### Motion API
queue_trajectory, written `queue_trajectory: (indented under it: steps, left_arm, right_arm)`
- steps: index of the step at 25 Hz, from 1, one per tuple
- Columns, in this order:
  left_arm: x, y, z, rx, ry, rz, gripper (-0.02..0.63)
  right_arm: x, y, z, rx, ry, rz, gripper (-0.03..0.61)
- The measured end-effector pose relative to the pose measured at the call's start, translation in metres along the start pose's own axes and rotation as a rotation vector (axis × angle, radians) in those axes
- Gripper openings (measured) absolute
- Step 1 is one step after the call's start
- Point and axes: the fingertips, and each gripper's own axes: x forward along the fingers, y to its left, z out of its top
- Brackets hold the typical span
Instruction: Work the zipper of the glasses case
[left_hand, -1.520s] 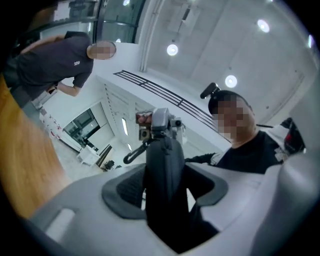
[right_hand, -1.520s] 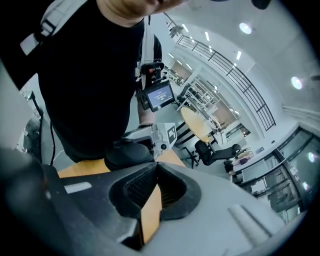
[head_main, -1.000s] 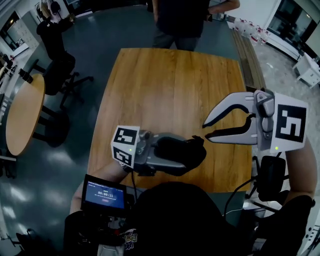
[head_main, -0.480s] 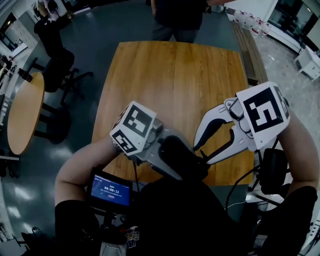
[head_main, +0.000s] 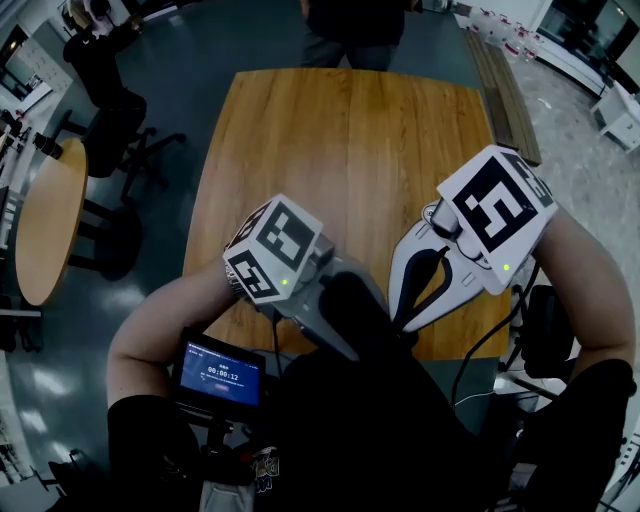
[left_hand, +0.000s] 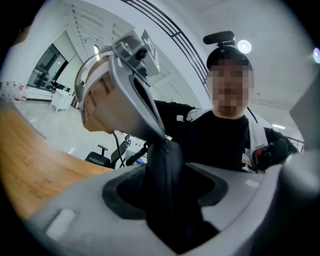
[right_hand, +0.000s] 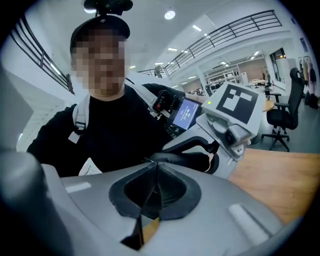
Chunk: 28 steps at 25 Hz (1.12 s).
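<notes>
glasses case (head_main: 350, 300): near end hidden | zipper pull: likely too small

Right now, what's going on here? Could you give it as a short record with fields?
Held item: black soft-sided glasses case, off the table
Left gripper: jaws clamped on the case's sides
Right gripper: jaws shut, tips at the case's end; zipper pull too small to see
Surface: brown wooden table, in front of the person

A wooden table (head_main: 350, 150) on dark floor (head_main: 205, 95), round table (head_main: 45, 230), seemingly chairs (head_main: 118, 140) beside.
</notes>
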Motion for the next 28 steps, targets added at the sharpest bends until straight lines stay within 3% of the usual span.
queue_trajectory:
  steps: [5,9,13,17,28]
  left_arm:
    - [-0.011,-0.004,0.01,-0.042,-0.083,-0.007,0.241]
    - [-0.022,-0.002,0.014,-0.057,-0.14,-0.008,0.241]
    - [-0.026,0.007,0.013,-0.084,-0.208,0.006,0.241]
    - [-0.029,0.013,0.01,-0.11,-0.25,0.013,0.241]
    - [-0.025,0.022,-0.005,-0.151,-0.212,0.026,0.241]
  right_arm:
    - [-0.009,-0.006,0.004,-0.032,-0.002,-0.075,0.009]
    - [-0.024,-0.004,0.009,-0.01,-0.008,-0.124,0.117]
    - [-0.022,-0.002,0.006,-0.062,0.049,-0.28,0.153]
    - [-0.017,-0.013,0.004,-0.165,0.11,-0.403,0.139]
    - [-0.018,-0.024,0.0,-0.107,0.073,-0.354,0.107]
